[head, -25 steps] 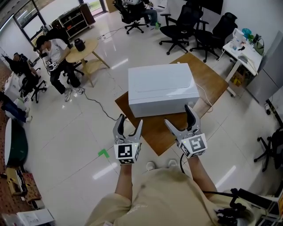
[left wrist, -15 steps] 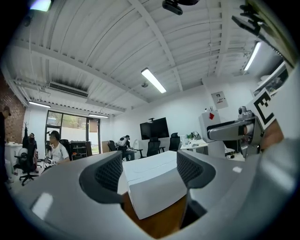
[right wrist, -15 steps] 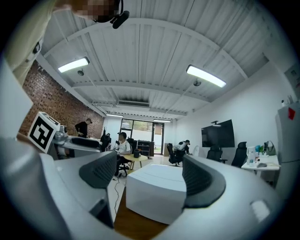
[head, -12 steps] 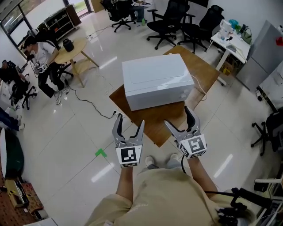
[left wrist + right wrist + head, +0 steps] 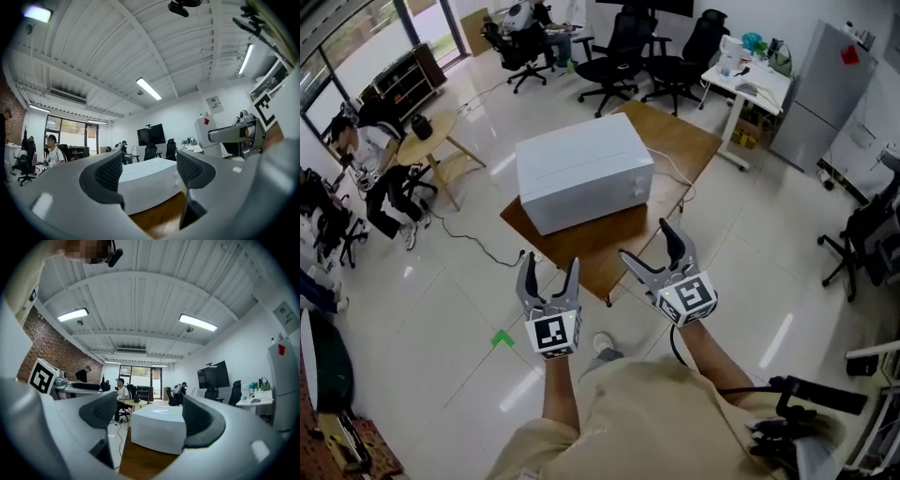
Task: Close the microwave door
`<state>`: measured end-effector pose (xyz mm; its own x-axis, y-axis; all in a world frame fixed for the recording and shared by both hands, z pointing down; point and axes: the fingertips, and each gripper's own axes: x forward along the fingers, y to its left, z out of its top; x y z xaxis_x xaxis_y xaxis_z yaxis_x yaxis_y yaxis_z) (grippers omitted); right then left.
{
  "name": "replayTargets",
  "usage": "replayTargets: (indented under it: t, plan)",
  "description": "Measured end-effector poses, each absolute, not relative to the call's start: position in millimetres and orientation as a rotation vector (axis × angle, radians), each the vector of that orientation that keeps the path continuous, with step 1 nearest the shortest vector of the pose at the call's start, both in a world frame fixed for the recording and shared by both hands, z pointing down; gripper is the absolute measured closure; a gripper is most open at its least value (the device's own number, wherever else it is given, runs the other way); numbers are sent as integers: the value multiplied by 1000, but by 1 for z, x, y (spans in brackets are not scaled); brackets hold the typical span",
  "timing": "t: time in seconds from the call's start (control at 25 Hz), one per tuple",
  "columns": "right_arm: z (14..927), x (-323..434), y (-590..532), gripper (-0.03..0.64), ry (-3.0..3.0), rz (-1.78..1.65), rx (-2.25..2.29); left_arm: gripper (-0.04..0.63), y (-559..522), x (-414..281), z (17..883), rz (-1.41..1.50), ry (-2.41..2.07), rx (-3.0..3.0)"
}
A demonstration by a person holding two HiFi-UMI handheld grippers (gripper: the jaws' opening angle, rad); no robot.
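Observation:
A white microwave (image 5: 581,171) stands on a brown wooden table (image 5: 680,141), its plain white walls toward me; the door does not show from here. The microwave (image 5: 150,185) fills the gap between the left jaws, and the microwave (image 5: 157,427) lies beyond the right jaws too. My left gripper (image 5: 548,270) hovers over the floor short of the table's near corner, jaws apart and empty. My right gripper (image 5: 652,246) is held over the table's front edge, open with nothing in it.
A cable (image 5: 473,234) trails across the floor left of the table. Seated people and a round table (image 5: 431,141) are at the far left, office chairs (image 5: 623,56) behind, a white desk (image 5: 750,80) and a fridge (image 5: 825,94) at the right.
Both grippers have come nearer the table and the view has swung, so the microwave now sits further left and higher. The left jaws look slightly wider.

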<state>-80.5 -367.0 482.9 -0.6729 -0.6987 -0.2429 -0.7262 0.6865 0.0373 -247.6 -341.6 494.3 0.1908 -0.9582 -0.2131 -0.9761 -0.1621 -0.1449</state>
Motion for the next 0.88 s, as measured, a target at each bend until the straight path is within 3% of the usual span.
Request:
replayTargets:
  t: [0.28, 0.48, 0.88]
  plan:
    - [454, 31, -297, 189, 2777, 104, -1054, 253, -261, -115, 428, 117, 1909, -2201]
    - [456, 83, -269, 189, 2814, 73, -1039, 253, -222, -57, 423, 90, 1916, -2186]
    - [410, 93, -229, 189, 2787, 145, -1006, 253, -179, -48, 394, 106, 1921, -2167]
